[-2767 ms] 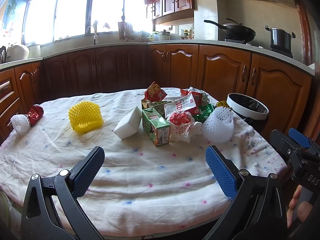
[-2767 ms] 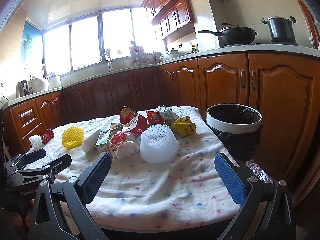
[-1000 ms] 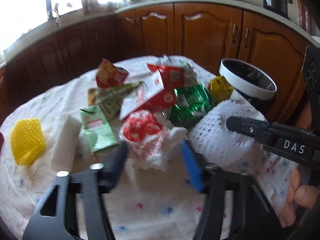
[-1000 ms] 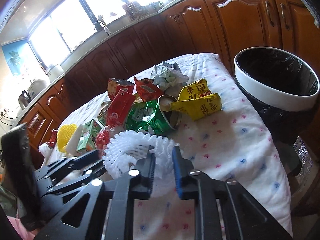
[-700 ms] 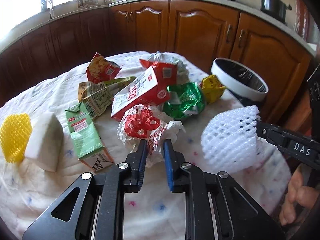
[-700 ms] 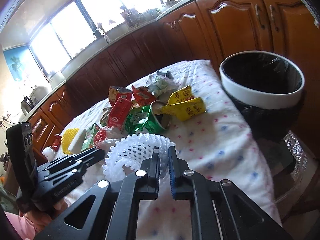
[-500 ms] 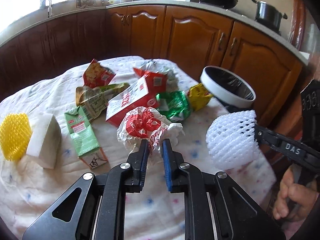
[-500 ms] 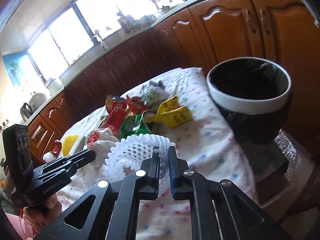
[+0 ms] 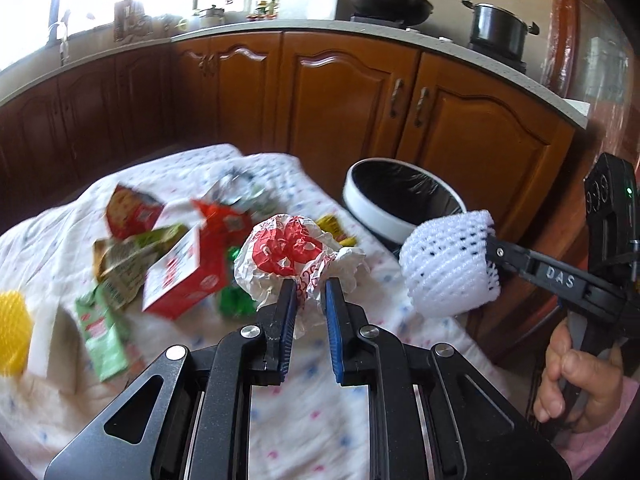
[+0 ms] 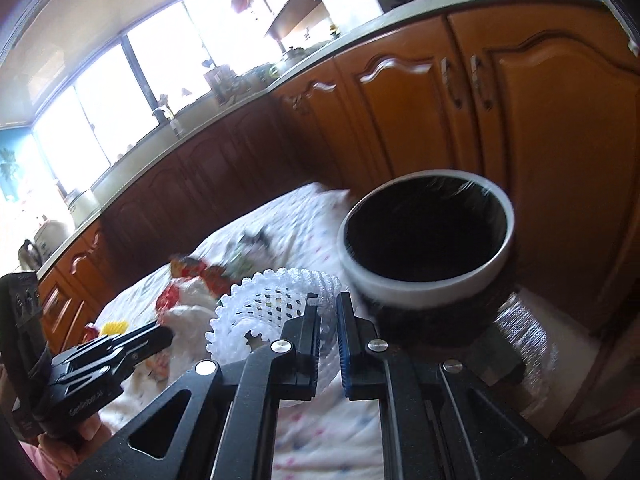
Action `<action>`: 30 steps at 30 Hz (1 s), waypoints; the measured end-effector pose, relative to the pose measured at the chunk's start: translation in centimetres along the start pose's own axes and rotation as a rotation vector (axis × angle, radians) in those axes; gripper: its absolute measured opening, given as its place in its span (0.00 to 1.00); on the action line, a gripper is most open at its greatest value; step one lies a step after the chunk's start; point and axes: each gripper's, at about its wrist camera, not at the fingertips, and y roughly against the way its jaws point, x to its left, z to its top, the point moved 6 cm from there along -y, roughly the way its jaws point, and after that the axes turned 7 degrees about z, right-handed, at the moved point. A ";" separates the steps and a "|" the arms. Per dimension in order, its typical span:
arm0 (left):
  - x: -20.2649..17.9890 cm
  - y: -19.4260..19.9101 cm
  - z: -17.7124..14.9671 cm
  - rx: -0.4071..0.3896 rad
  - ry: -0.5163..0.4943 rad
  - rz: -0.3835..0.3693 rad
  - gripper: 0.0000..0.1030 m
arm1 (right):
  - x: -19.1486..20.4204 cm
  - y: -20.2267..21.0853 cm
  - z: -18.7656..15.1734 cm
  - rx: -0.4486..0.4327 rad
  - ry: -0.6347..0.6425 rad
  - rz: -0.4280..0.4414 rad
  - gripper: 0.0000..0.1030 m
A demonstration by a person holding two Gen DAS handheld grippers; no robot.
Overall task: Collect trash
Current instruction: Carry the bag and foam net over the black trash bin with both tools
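**Above the cloth-covered table, both grippers carry trash beside the bin**

Over the table's right-hand edge, the left gripper (image 9: 310,294) has its blue-padded jaws drawn narrow and pinched on the tail of a crumpled white plastic bag with red print (image 9: 294,254). The bag is clear of the cloth, its bulk ballooning forward and a little left of the fingertips, so its long axis runs away from the gripper along the line of the fingers.

The right gripper (image 10: 328,320) has its jaws nearly together, clamped on the wall of a white foam fruit-net sleeve (image 10: 272,308). In the left wrist view the sleeve (image 9: 448,264) sticks out sideways from that gripper (image 9: 491,256), its long axis roughly level, its far end pointing left toward the table; the right hand (image 9: 576,384) grips the handle below. In the right wrist view the sleeve's frilled open mouth faces the camera.

A round white-rimmed trash bin with a black liner (image 10: 428,292) stands just beyond the table's corner, in front of the brown wooden cabinet doors (image 9: 344,92); the sleeve hangs near its rim, not over the opening.

Other litter lies on the white dotted tablecloth (image 9: 304,412): a red-and-white carton (image 9: 180,276) on its side, a green drink carton (image 9: 102,328), a yellow foam net (image 9: 12,332) at the left edge, and several blurred wrappers.
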 end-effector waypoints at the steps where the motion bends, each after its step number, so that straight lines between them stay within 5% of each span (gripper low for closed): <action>1: -0.5 -0.2 0.4 -0.001 -0.004 -0.009 0.13 | -0.6 0.1 0.6 -0.009 -0.001 -0.014 0.08; 12: -6.6 -3.3 5.4 -0.016 -0.089 -0.094 0.14 | -6.8 -0.8 6.2 -0.060 -0.039 -0.133 0.08; 20: -10.3 -7.4 8.8 0.012 -0.122 -0.127 0.14 | -9.2 -4.5 7.5 0.013 -0.024 -0.180 0.08; 30: -12.2 -13.6 9.4 0.140 -0.108 -0.151 0.15 | -12.3 -7.6 6.8 0.106 -0.044 -0.209 0.15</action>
